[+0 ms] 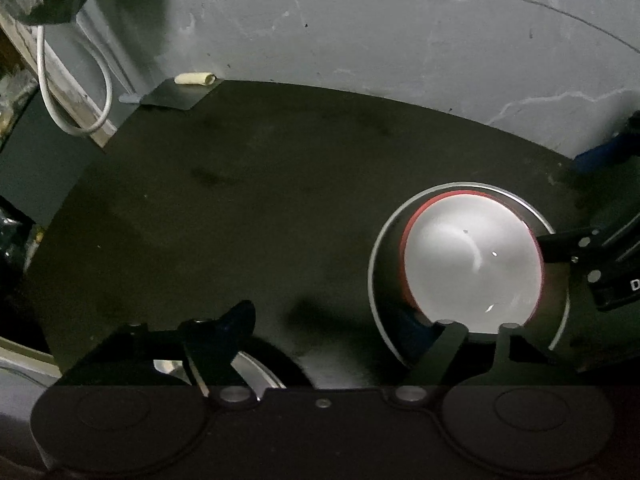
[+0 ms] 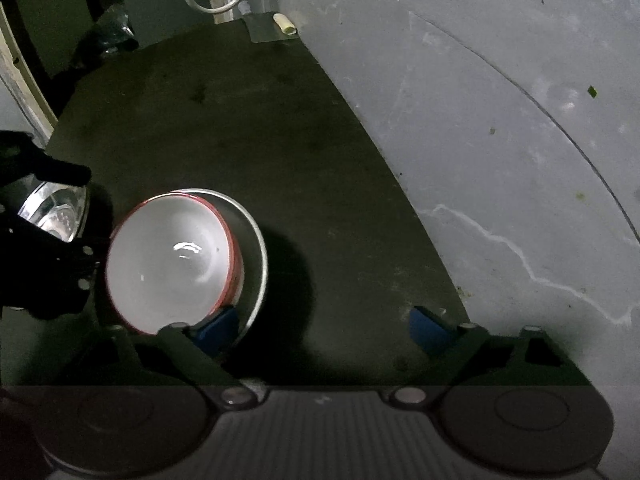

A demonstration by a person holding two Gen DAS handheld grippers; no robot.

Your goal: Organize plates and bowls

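In the left wrist view, the left gripper [image 1: 340, 320] stands wide with nothing between its fingers; the white red-rimmed ceramic bowl [image 1: 472, 260] sits inside a dark metal plate [image 1: 380, 256] on the dark bench [image 1: 240, 200]. In the right wrist view, the right gripper [image 2: 320, 324] is wide, one blue finger pad [image 2: 216, 330] just beside that bowl [image 2: 168, 260]; a shiny steel bowl [image 2: 56, 212] lies left of it.

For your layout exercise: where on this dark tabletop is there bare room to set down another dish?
Free: the wide dark stretch of tabletop between the red-rimmed bowl on its grey plate and the metal sheet at the far corner. Crowded: the near edge, where the bowl, plate, steel bowl and both hand-held grippers gather.
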